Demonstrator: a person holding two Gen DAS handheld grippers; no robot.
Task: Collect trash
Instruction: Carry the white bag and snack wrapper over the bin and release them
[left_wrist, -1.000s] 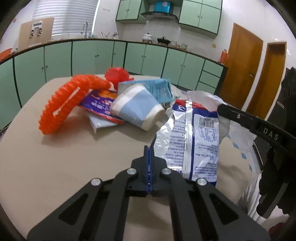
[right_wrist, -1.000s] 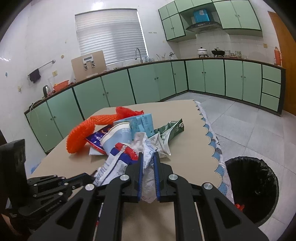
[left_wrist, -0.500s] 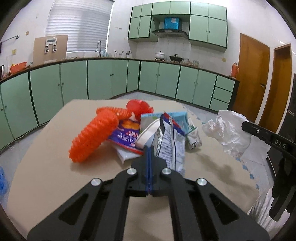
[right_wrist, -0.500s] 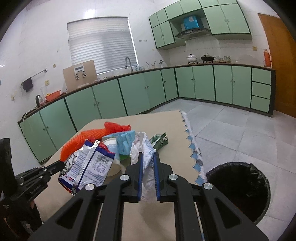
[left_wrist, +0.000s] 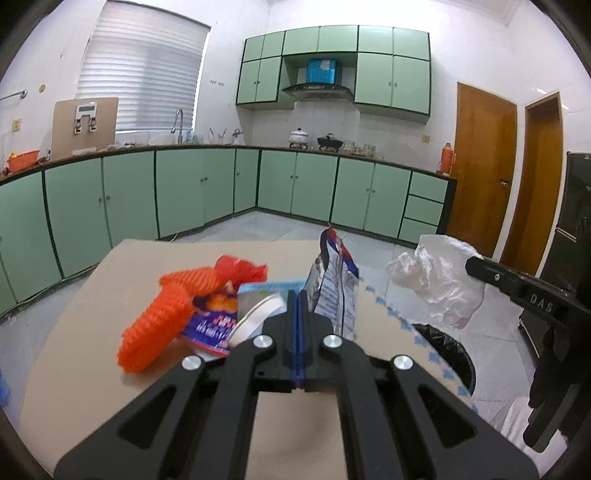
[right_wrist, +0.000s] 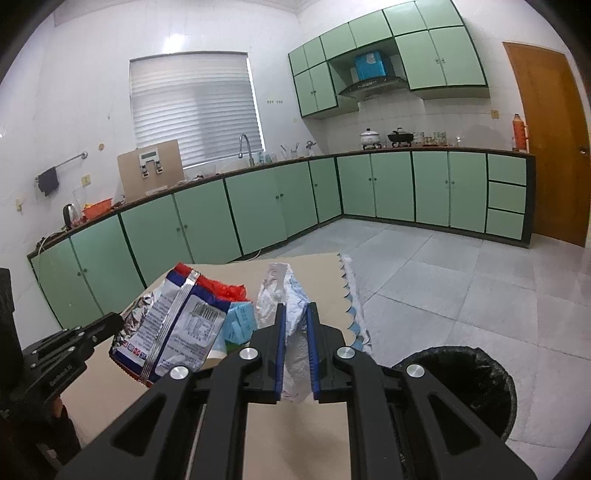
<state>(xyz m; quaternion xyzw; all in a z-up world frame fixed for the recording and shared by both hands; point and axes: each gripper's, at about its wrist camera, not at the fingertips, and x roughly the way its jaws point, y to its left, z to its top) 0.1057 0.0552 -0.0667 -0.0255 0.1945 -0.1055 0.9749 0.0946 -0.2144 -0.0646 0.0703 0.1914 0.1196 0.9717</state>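
Trash sat gripped in both tools above the beige table. The left gripper had its fingers pinched together on the edge of a silver-and-blue foil snack bag, lifted clear of the tabletop. The right gripper clamped a crumpled white plastic bag, held near the table's edge above the floor. An orange foam net and a blue-and-white paper cup lay on the table. A black-lined round bin stood on the floor beside it.
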